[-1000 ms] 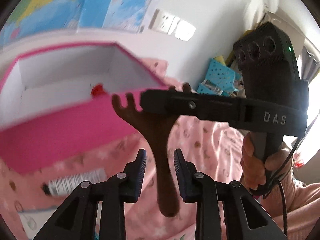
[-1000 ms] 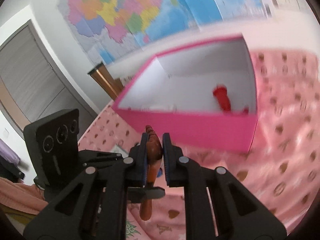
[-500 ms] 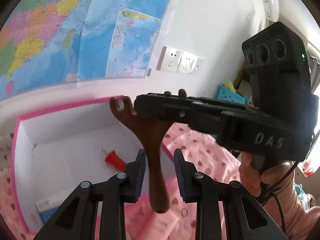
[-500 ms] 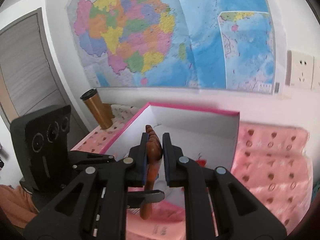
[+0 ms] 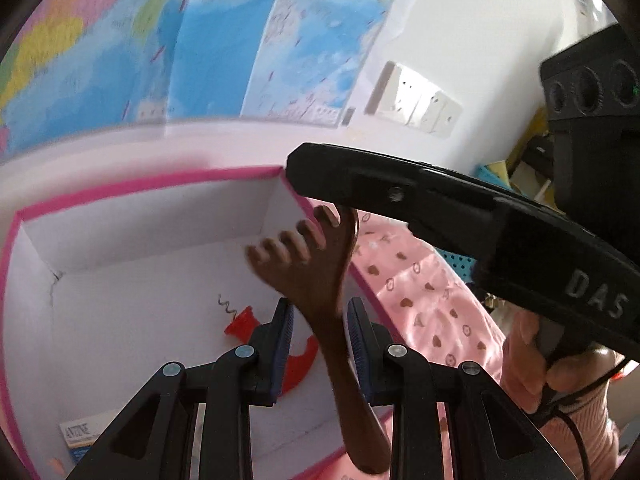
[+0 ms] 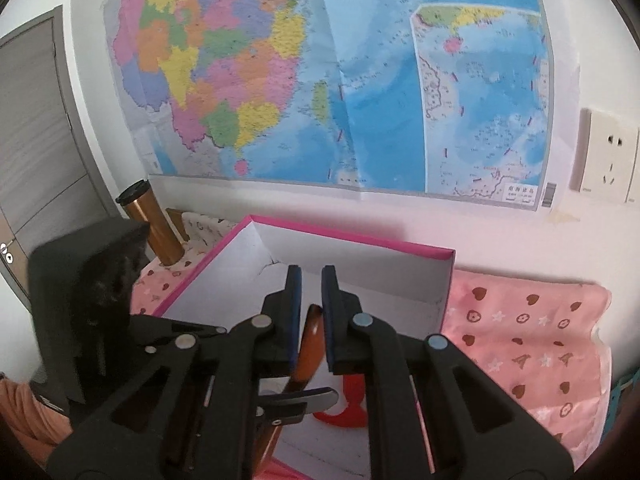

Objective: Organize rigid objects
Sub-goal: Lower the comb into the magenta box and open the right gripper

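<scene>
A brown wooden back scratcher [image 5: 320, 292] hangs over the pink box [image 5: 120, 188] with white inside, its claw end up and blurred. It passes between the fingers of my left gripper [image 5: 320, 344], which is open with gaps on both sides. My right gripper [image 6: 311, 312] is open; the scratcher [image 6: 310, 340] sits low between its fingers, seemingly loose. The right gripper also shows in the left wrist view [image 5: 400, 192], just above the claw. A red corkscrew [image 5: 240, 324] lies in the box.
A small blue-and-white carton [image 5: 80, 436] lies in the box's near left corner. A copper tumbler [image 6: 152, 228] stands left of the box. The pink patterned cloth [image 6: 528, 344] covers the table. A map [image 6: 320, 80] and sockets [image 6: 608, 156] are on the wall behind.
The right gripper has opened and let go of the scratcher, which has dropped lower between its fingers and tilted. Both grippers have moved further over the box.
</scene>
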The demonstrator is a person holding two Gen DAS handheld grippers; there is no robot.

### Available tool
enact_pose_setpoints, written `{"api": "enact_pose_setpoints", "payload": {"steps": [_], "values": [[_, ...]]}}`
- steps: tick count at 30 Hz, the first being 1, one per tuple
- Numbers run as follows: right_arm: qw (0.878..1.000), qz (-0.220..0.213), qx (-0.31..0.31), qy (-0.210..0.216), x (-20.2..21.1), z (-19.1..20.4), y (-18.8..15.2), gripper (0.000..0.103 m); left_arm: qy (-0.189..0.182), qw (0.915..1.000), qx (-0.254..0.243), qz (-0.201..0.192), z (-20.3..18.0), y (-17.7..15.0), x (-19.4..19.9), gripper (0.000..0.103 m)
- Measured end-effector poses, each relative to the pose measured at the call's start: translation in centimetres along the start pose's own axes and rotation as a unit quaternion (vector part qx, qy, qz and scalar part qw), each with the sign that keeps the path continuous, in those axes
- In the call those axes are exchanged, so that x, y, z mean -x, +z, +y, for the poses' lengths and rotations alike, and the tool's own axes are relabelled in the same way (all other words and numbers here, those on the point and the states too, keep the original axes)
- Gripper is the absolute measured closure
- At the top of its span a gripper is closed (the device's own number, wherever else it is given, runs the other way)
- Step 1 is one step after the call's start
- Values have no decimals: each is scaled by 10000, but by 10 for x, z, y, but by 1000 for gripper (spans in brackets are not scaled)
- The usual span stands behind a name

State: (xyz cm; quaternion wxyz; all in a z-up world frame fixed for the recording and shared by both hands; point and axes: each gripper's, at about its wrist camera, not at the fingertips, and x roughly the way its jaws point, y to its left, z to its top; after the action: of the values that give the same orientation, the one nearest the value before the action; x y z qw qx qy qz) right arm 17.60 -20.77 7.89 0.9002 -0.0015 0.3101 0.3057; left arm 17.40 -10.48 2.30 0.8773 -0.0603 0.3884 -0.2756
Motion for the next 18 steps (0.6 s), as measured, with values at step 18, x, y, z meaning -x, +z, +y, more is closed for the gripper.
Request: {"api": "enact_pose_setpoints", "payload": {"steps": [18], "values": [[9977,159,-592,303,27,-11,-60,87,428,9983,-195,-344,-4,-24,35,74]]}}
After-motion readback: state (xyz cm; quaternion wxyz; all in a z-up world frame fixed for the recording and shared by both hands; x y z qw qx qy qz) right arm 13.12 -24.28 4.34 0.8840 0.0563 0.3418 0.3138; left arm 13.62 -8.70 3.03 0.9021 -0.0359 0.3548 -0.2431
